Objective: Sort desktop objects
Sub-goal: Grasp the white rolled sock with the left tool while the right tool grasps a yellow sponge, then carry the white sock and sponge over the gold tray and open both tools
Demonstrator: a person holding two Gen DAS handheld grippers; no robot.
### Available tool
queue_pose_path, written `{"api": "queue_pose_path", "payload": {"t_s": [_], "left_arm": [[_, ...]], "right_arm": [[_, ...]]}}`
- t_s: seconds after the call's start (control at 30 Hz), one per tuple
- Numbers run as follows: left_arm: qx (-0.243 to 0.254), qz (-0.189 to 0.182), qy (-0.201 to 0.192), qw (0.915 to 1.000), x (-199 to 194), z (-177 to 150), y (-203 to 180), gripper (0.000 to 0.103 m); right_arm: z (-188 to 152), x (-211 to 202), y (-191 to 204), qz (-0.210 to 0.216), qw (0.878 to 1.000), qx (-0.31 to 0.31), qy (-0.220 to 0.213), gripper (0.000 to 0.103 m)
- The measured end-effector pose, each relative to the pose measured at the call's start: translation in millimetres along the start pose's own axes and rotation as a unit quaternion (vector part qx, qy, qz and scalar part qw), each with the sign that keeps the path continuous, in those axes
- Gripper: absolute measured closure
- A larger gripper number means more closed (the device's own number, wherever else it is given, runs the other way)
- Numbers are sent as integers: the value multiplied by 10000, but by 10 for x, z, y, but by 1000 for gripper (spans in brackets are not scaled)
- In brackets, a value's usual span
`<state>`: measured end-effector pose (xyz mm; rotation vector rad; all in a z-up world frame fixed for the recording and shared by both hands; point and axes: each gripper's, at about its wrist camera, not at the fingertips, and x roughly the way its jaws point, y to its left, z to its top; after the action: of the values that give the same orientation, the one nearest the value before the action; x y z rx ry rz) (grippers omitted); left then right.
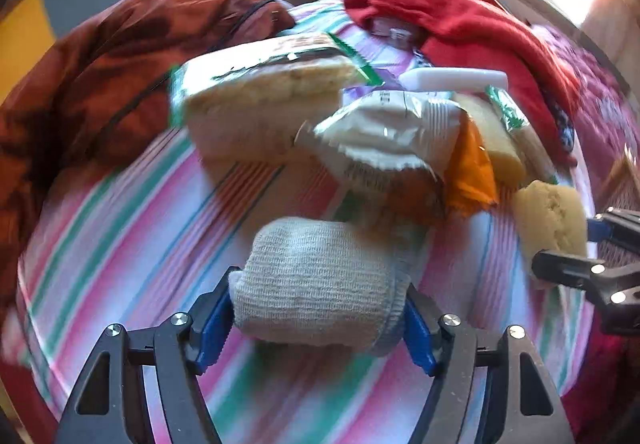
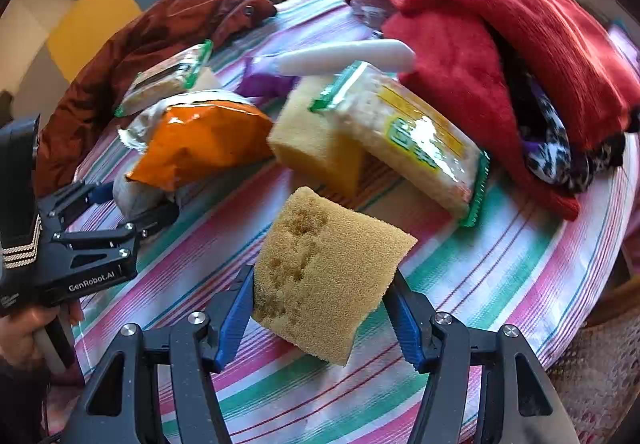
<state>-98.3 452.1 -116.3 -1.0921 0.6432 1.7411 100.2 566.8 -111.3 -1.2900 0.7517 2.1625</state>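
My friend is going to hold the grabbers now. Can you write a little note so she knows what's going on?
Left hand-held gripper: shut on the grey sock, over the striped tablecloth.
Right hand-held gripper: shut on the brown sponge.
Unsorted in the middle: orange snack bag, yellow sponge, two cracker packs, white tube. Red sweater and rust jacket lie at the back.
Done: two things picked up. Left: place both, then sort the pile.
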Motion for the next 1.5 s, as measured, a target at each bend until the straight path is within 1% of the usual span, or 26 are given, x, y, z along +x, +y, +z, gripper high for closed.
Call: {"api": "queue_pose_path", "payload": {"t_s": [0.07,0.2,0.3,0.37,0.57,0.67,0.73,0.83,0.97,1.1,1.2,1.27,1.3,1.37,1.4,1.5], "left_arm": [[-274,48,-44,9996,-94,-85,14,29],[-743,228,-221,9967,-343,-292,34,29],[-961,426,-414,9936,-579,-472,20,29],[-1086,517,-532,9913,-697,-532,29,29],[-1561,805,-886,9805,-1130,-795,103,29],[-1728,880,-994,9760,-1272,-911,155,29],[-1838,977,-1065,9723,-1372,-1020,188,29],[-2003,1040,-1140,9675,-1503,-1181,261,29],[-2201,1163,-1243,9605,-1679,-1405,362,29],[-2485,1301,-1326,9506,-1857,-1675,533,29],[-2780,1387,-1387,9403,-1969,-1895,698,29],[-2979,1459,-1412,9327,-2037,-2045,821,29],[-3132,1495,-1438,9268,-2085,-2145,908,29],[-3301,1544,-1441,9200,-2131,-2255,1023,29],[-3419,1577,-1466,9147,-2170,-2330,1106,29],[-3617,1607,-1531,9055,-2255,-2443,1263,29]], "right_arm": [[-17,-20,57,39,9999,-145,-30,39],[-88,-30,223,254,9981,-570,3,39],[-139,-54,374,316,9945,-995,-66,39],[-160,-36,496,351,9917,-1227,-132,39],[-215,-135,701,576,9818,-1748,-474,39],[-275,-228,802,669,9767,-1949,-602,39],[-240,-174,897,718,9731,-2089,-655,39],[-283,-223,992,831,9672,-2287,-731,39],[-349,-260,1106,939,9630,-2428,-702,39],[-461,-319,1323,1147,9568,-2597,-625,39],[-536,-372,1569,1361,9497,-2763,-562,39],[-576,-414,1781,1544,9426,-2915,-522,39],[-587,-427,1867,1604,9399,-2973,-504,39],[-611,-451,2080,1760,9327,-3114,-462,39],[-624,-459,2193,1837,9287,-3191,-438,39],[-657,-468,2520,1953,9178,-3433,-411,39]]}}
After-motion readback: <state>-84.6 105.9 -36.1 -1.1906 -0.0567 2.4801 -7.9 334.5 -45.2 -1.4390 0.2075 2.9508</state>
